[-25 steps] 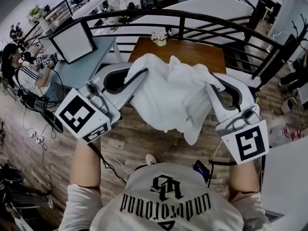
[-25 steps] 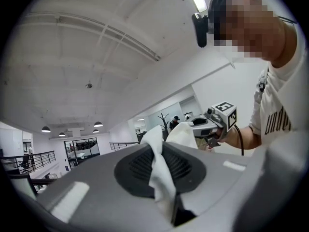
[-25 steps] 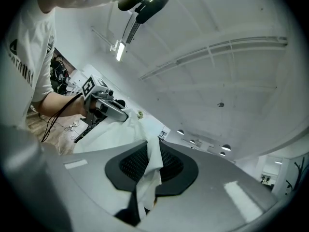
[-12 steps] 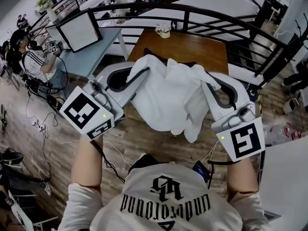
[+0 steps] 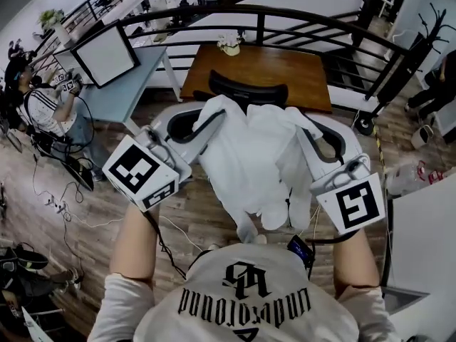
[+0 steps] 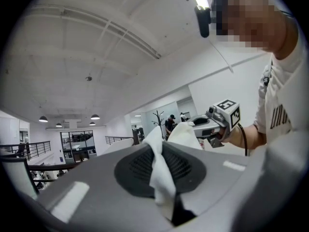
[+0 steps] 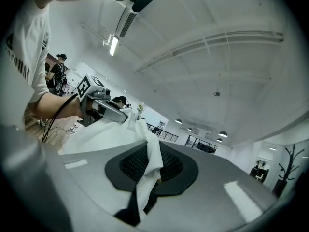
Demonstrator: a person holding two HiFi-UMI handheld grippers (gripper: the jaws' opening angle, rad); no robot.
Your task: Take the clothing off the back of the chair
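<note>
A white garment (image 5: 256, 155) hangs in the air between my two grippers, its lower folds drooping toward the person's chest. In the head view my left gripper (image 5: 212, 111) is shut on the garment's left upper edge, and my right gripper (image 5: 308, 128) is shut on its right upper edge. Just beyond the garment shows the black chair back (image 5: 246, 90), apart from the cloth. The left gripper view shows a white fold (image 6: 161, 182) pinched between the closed jaws, with the right gripper (image 6: 212, 124) across from it. A like fold (image 7: 147, 175) is pinched in the right gripper view.
A brown wooden table (image 5: 263, 66) stands behind the chair, with a black railing (image 5: 285, 20) beyond it. A light desk with a monitor (image 5: 107, 55) and a seated person (image 5: 39, 105) are at the left. Cables lie on the wood floor (image 5: 64, 212).
Both grippers have come down and toward the person with the garment held between them. The chair back, hidden behind the cloth before, now shows beyond it.
</note>
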